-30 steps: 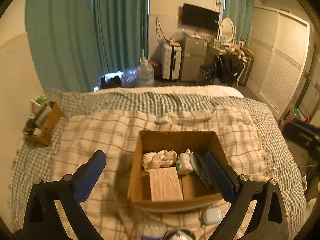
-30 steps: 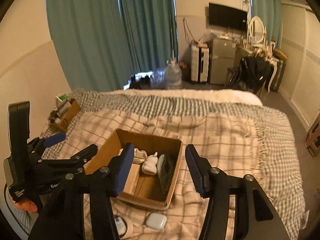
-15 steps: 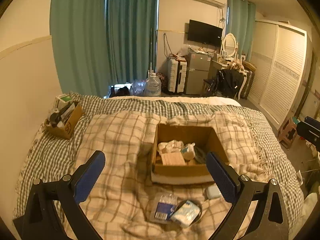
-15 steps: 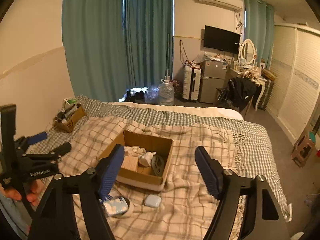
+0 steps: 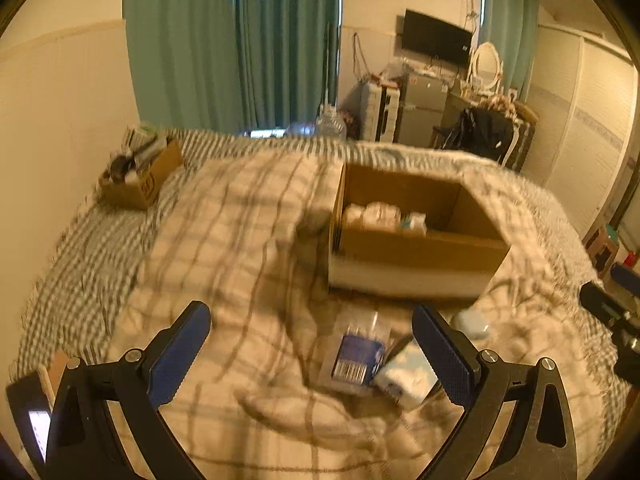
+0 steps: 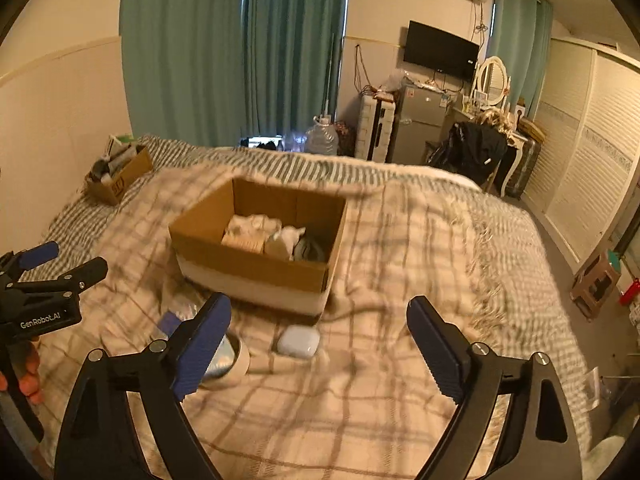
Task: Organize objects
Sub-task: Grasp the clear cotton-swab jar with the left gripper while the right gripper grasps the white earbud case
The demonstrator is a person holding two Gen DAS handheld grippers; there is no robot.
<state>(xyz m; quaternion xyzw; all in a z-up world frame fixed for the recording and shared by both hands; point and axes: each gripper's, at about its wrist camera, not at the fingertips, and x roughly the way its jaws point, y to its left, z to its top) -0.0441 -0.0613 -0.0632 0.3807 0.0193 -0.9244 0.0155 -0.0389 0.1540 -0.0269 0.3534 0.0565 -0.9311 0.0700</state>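
Note:
An open cardboard box [image 5: 416,252] [image 6: 256,268] sits on the plaid blanket and holds cloth and small items. In front of it lie a clear packet with a blue label [image 5: 356,356], a tissue pack [image 5: 404,378], a round tape-like roll [image 6: 234,360] and a white case [image 6: 298,342] [image 5: 472,324]. My left gripper [image 5: 312,344] hangs open above the packet, touching nothing. The jaws of my right gripper [image 6: 320,340] are opening, and only the white case on the bed shows below the gap. The left gripper [image 6: 40,296] also shows in the right wrist view, held by a hand.
A smaller cardboard box [image 5: 136,176] [image 6: 116,176] full of items stands at the bed's far left by the wall. The bed's fringed right edge [image 6: 488,264] drops to the floor. Curtains, a fridge, a TV and a wardrobe stand beyond the bed.
Both grippers drew back from the box and sank toward the loose items on the blanket. The right jaws spread wider. The left jaws stayed wide.

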